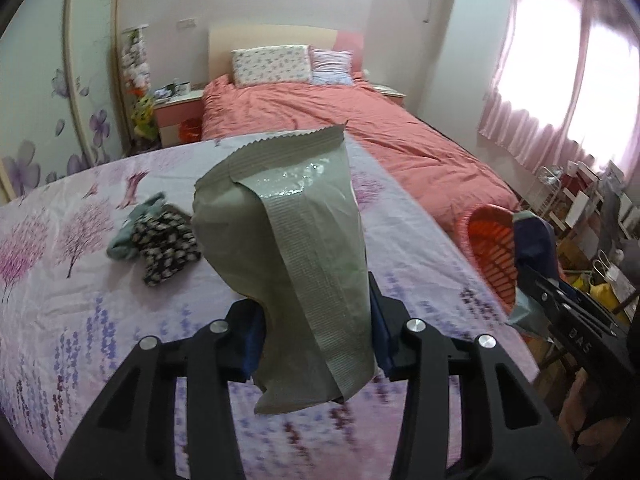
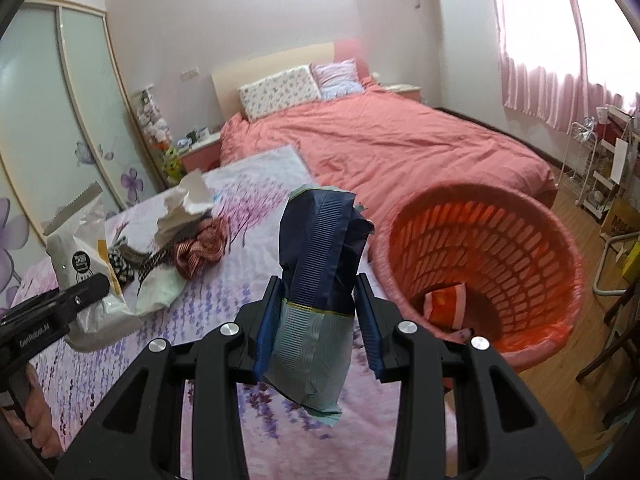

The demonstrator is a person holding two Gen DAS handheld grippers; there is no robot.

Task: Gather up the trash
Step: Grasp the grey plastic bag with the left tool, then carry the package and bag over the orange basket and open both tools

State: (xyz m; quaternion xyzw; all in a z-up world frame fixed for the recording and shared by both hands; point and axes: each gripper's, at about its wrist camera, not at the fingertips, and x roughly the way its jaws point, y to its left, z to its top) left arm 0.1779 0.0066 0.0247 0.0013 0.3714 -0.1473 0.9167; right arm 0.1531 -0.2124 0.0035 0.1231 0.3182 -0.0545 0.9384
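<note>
My left gripper point(image 1: 316, 336) is shut on a grey-silver snack wrapper point(image 1: 292, 248) and holds it above the floral sheet; the same wrapper shows white in the right wrist view point(image 2: 86, 256). My right gripper point(image 2: 316, 320) is shut on a dark blue and pale green wrapper point(image 2: 320, 272), held upright just left of the orange trash basket point(image 2: 532, 248). The basket stands off the surface's right edge and holds a red packet point(image 2: 444, 304). A crumpled white tissue point(image 2: 186, 208) lies on the sheet.
Rolled socks and cloth pieces point(image 2: 200, 248) lie on the floral sheet point(image 1: 60, 280); dark patterned socks point(image 1: 164, 248) show in the left wrist view. A bed with a pink cover point(image 2: 400, 148) is behind. Shelves and clutter point(image 2: 608, 168) stand at the right by the curtained window.
</note>
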